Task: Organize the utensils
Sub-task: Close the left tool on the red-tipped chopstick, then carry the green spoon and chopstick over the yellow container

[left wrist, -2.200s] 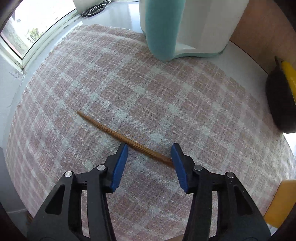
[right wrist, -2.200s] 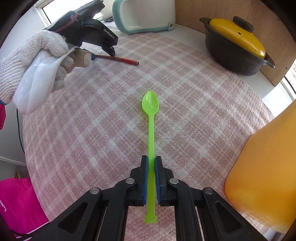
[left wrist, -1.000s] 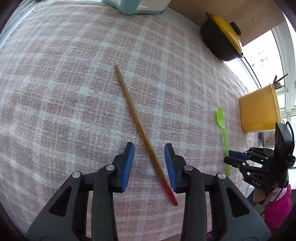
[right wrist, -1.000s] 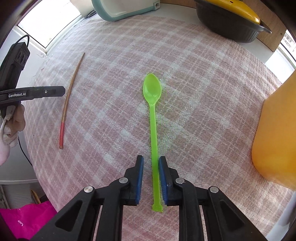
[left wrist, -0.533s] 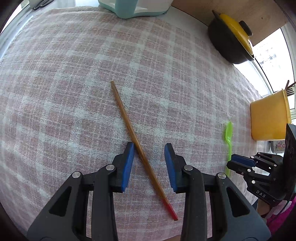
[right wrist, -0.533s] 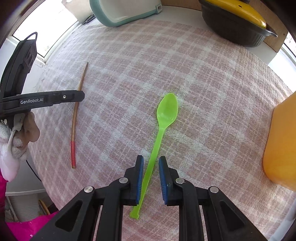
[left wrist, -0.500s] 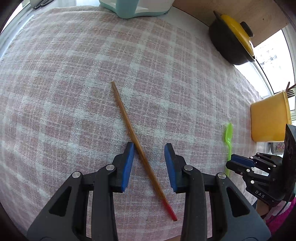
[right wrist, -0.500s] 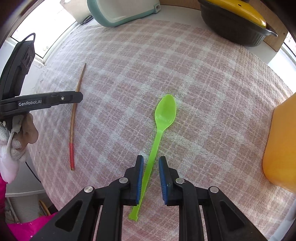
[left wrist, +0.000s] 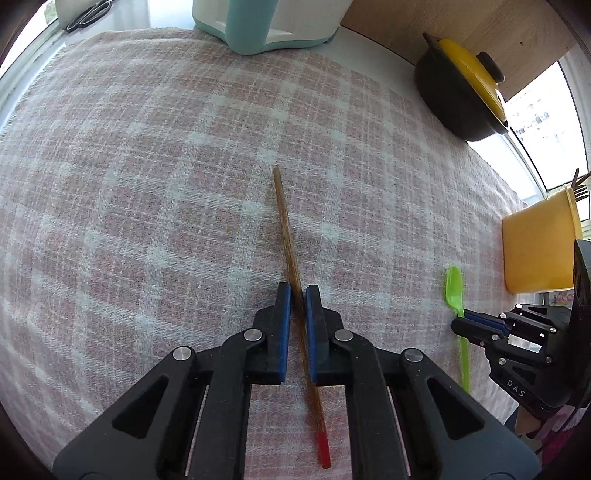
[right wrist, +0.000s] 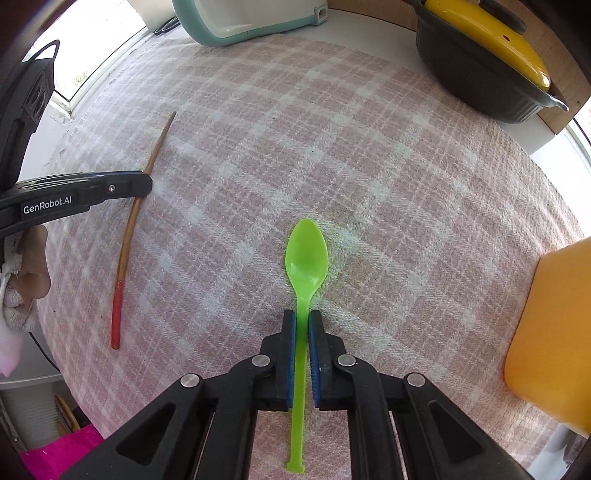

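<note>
Surface was a pink-and-white plaid cloth (left wrist: 155,206) over a white counter by a bright window. At the far edge stood a teal-and-white appliance (left wrist: 266,26), scissors (left wrist: 88,16) beside it near the window. A black casserole pot with yellow lid (left wrist: 461,85) sat against a wood panel at far right. An orange-yellow container (left wrist: 539,251) stood at the cloth's right edge, dark utensil ends poking out of its top.

Left gripper (left wrist: 297,295) pointed steeply down at the cloth, blue pads closed on a wooden chopstick (left wrist: 286,229). Grip sat past mid-length, toward the red-tipped end. Chopstick lay flat on the cloth, long axis running almost straight away from the camera, plain end toward the appliance, red tip back under the gripper body. In the right wrist view a gloved hand (right wrist: 18,291) showed at the left edge behind that gripper.

Right gripper (right wrist: 302,321) pointed straight down, pads clamped on the handle of a green plastic spoon (right wrist: 306,258), just below the bowl. Spoon lay flat on the cloth, bowl face up and pointing away toward the pot side, handle end trailing back between the gripper arms. Spoon lay near the orange-yellow container, well apart from the chopstick, the two roughly parallel.
</note>
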{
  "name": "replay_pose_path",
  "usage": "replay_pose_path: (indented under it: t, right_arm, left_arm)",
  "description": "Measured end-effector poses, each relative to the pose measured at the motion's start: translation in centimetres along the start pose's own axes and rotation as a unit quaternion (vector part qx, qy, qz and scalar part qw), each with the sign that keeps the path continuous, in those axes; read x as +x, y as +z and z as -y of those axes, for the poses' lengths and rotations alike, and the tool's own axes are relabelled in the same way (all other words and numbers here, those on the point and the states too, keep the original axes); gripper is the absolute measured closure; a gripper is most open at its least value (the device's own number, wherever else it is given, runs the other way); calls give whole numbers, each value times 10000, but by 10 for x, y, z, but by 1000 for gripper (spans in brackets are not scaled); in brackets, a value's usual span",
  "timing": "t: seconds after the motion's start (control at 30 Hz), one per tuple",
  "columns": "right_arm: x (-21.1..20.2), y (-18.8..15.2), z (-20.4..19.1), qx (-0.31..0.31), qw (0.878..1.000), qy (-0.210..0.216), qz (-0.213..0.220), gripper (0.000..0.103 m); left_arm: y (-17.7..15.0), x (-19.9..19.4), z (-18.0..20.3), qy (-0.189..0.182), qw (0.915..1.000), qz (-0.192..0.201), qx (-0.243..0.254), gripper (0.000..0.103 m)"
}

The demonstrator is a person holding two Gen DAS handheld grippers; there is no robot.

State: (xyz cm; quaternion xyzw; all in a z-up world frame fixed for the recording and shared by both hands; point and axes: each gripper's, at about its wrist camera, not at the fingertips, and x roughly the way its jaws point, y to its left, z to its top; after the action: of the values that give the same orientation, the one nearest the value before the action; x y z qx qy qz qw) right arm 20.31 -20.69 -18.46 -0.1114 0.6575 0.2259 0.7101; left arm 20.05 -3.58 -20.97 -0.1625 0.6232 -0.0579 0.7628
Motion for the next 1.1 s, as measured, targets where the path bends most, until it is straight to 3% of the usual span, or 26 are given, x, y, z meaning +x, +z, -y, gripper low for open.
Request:
replay_pose_path:
  t: [0.23,0.6,0.9,1.1]
  right_arm:
    - [-23,-31,14,357,9975,390,464,99]
    - [-89,-75,36,712,9848,449,1518,99]
    - [-143,-105,54,933,9705,316,2199,99]
    - [-187,-128,78,1123,9595,99,2583,99]
  left_arm:
    - [-15,-32,0,-279,9987,421,51,99]
    - [-33,-93,18,-808,9903,1122,130,99]
    - [-36,-127,63,-1201,9805,1472,499,99]
    - [-32,-151,109,-1632,9688,1680,808,99]
